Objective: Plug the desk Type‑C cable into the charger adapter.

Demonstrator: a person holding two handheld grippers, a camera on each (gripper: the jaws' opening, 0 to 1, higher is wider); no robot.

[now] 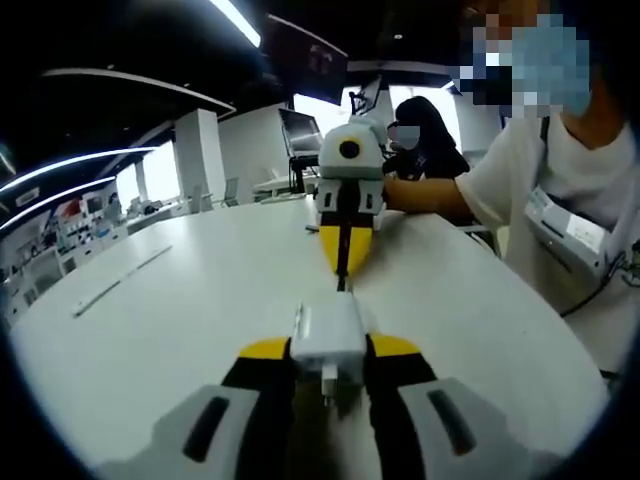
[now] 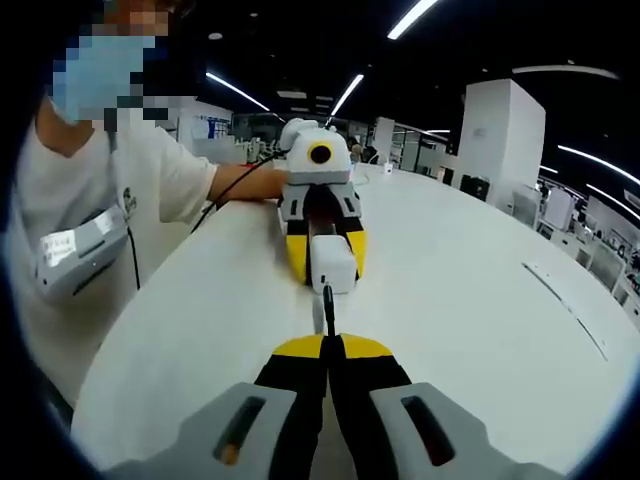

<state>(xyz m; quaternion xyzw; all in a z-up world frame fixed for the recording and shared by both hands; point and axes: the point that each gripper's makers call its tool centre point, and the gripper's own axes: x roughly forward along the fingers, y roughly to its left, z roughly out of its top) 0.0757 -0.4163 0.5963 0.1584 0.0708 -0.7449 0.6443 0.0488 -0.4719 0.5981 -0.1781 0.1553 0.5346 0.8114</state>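
Note:
In the left gripper view my left gripper (image 1: pixel 328 348) is shut on the white charger adapter (image 1: pixel 328 335), held above the white table (image 1: pixel 180 310). Straight ahead of it, the right gripper (image 1: pixel 346 255) points back at it, and the black Type-C cable plug (image 1: pixel 341 281) reaches toward the adapter's far face. In the right gripper view my right gripper (image 2: pixel 328 345) is shut on the black Type-C cable (image 2: pixel 328 310), whose tip meets the white adapter (image 2: pixel 331 265) held by the left gripper (image 2: pixel 325 250) opposite. Whether the plug is seated inside the port is hidden.
A person in a white shirt (image 1: pixel 560 190) stands at the table's edge holding both grippers; another person (image 1: pixel 425 140) sits behind. A thin strip (image 1: pixel 120 282) lies on the table. Desks and a monitor (image 1: pixel 300 130) fill the background.

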